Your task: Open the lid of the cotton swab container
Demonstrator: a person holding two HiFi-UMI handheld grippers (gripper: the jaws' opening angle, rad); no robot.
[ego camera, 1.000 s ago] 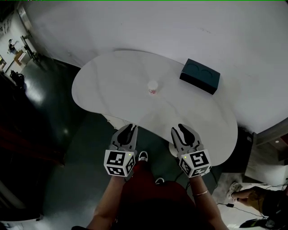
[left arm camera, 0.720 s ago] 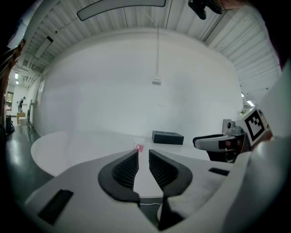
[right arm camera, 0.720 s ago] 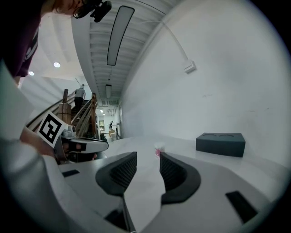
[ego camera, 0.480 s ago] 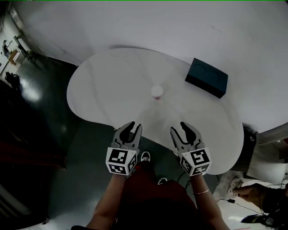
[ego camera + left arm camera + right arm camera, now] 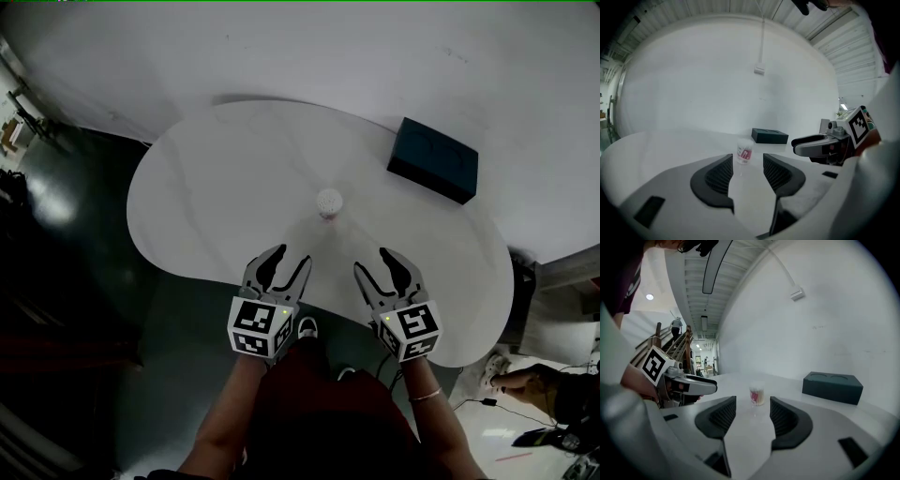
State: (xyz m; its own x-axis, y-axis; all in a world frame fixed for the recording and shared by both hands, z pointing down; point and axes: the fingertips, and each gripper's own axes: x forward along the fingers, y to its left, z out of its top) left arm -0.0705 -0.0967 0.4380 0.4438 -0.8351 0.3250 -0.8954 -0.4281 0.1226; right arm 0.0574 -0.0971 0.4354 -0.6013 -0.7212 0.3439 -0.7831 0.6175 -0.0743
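A small clear cotton swab container (image 5: 329,202) with a white lid and a red label stands upright near the middle of the white table (image 5: 206,197). It shows ahead between the jaws in the left gripper view (image 5: 744,152) and the right gripper view (image 5: 757,393). My left gripper (image 5: 285,265) and right gripper (image 5: 383,268) hover side by side over the table's near edge, well short of the container. Both sets of jaws are opening, with nothing between them.
A dark teal box (image 5: 434,159) with two round recesses lies at the table's far right, by the white wall. Dark floor drops off to the left. A person's hand and cables show on the floor at bottom right (image 5: 521,382).
Both grippers have opened their jaws and edged forward over the table's near edge. The head view has shifted, so the container sits lower and closer in frame.
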